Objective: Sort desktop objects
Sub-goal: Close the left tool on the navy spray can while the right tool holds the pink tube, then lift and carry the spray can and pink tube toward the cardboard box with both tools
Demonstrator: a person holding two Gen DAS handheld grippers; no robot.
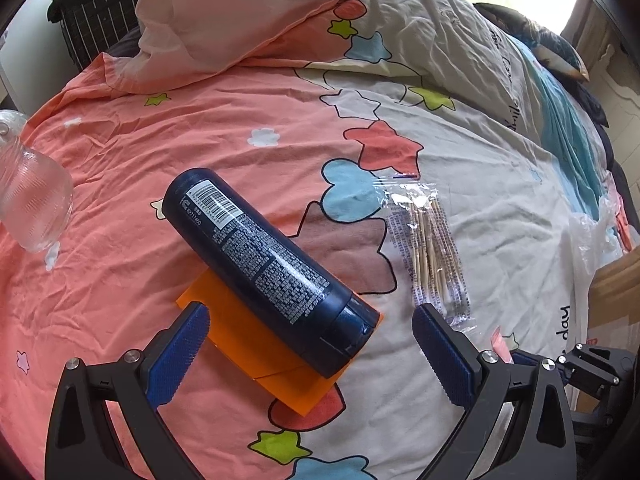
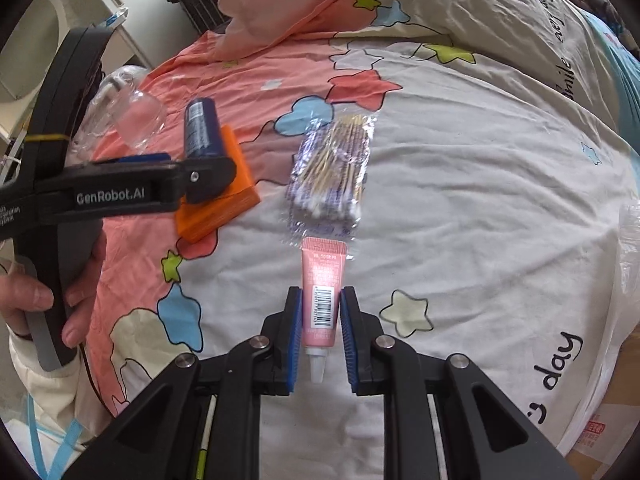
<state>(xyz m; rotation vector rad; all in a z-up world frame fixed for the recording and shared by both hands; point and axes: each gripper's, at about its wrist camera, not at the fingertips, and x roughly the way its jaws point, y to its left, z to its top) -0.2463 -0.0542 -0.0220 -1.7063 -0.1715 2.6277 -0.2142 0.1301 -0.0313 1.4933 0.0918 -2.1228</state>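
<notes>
The left gripper has its two blue-padded fingers wide apart, one on each side of the cap end of a dark blue bottle, and neither pad touches it. At the far left of the left wrist view, a clear glass jar lies on the patterned bedsheet, well apart from the rest. The bottle lies on its side, barcode up, across an orange sticky-note pad. To the right of the bottle, near but not touching it, lies a clear packet of cotton swabs. Its near end is just beside the right finger of this gripper.

In the right wrist view, a hand holds the left gripper's handle at the left edge. The right gripper has its jaws drawn close on both sides of a small pink tube, whose white nozzle points toward the camera. Whether the pads really press the tube cannot be told. The tube's flat end touches the swab packet. A white plastic bag shows at the right edge.
</notes>
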